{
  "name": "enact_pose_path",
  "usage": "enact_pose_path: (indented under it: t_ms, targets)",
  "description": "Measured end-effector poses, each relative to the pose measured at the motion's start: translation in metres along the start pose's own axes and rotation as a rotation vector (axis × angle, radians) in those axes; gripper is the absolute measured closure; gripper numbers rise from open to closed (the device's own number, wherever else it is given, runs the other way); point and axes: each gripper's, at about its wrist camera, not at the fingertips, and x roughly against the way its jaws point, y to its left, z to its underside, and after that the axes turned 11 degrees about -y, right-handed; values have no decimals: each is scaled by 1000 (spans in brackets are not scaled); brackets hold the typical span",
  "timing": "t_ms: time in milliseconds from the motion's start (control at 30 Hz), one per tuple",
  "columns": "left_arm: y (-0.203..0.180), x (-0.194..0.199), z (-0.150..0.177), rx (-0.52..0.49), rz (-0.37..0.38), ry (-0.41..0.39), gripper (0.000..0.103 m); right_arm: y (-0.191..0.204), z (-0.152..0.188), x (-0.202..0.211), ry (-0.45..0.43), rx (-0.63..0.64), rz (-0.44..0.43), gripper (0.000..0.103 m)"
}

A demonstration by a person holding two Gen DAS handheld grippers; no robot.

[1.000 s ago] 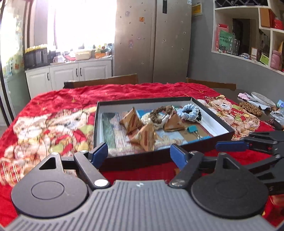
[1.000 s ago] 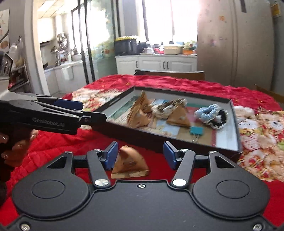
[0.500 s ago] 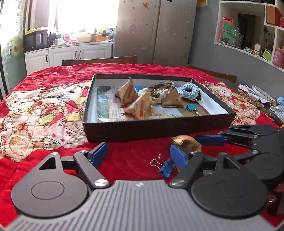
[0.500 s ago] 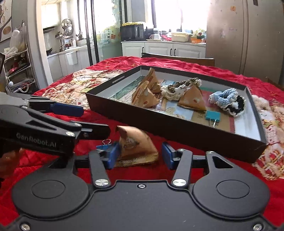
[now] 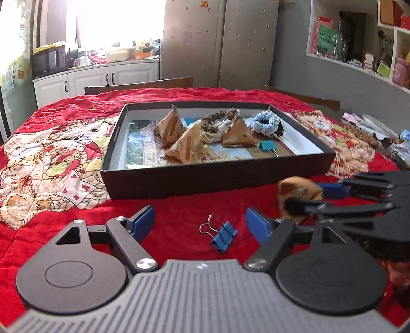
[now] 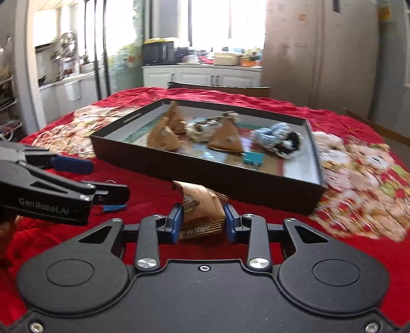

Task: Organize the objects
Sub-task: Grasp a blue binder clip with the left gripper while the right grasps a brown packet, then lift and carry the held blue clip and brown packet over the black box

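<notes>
You get strong daylight pouring through the kitchen window (image 5: 115, 23), blown out to pure white. The fridge (image 5: 217, 38) bows with the fisheye (typical). Your right wrist view smears the red blanket (image 6: 358, 179) at its right edge; the left view stays sharper.

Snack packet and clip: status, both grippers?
Right gripper closing, brown snack packet between pads. Left gripper open over blue binder clip on the cloth. Black box just beyond, path unobstructed.

Blue binder clip (image 5: 223, 236), red patterned tablecloth (image 5: 64, 143), black tray (image 5: 217, 176)
</notes>
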Motion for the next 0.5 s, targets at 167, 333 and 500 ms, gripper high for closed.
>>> enact_pose_path:
  t_ms: [167,333,500]
  targets:
    - [-6,-5,6,-2,-27,31,29,-6,4,8,-7,-22,14,71]
    - [-10,-5,11,-18,-43,46,48,0,6,12,-14,4,14,72]
    - [-10,-4,12,-13,-49,44,61,3,7,14,-18,12,13,72]
